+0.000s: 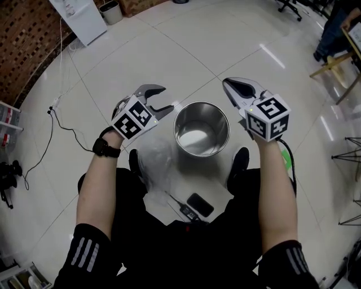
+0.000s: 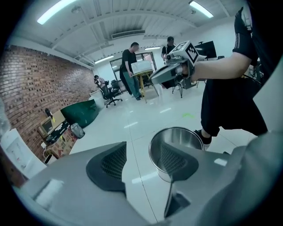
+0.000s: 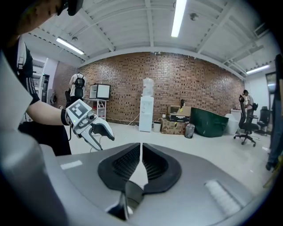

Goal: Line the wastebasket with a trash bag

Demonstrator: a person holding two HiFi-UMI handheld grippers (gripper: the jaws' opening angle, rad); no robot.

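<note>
A bare, round steel wastebasket stands on the tiled floor in front of the person's feet, with no bag in it; it also shows as the wastebasket in the left gripper view. A crumpled clear trash bag lies on the floor to its left, by the left shoe. My left gripper hovers left of the rim, open with nothing between its jaws; the right gripper view shows the left gripper spread. My right gripper hangs right of the basket, shut and empty, with its pads together.
A black phone and a small black handset lie on the floor between the person's legs. A cable trails at the left. A white cabinet stands far left. Chairs and a person are farther off.
</note>
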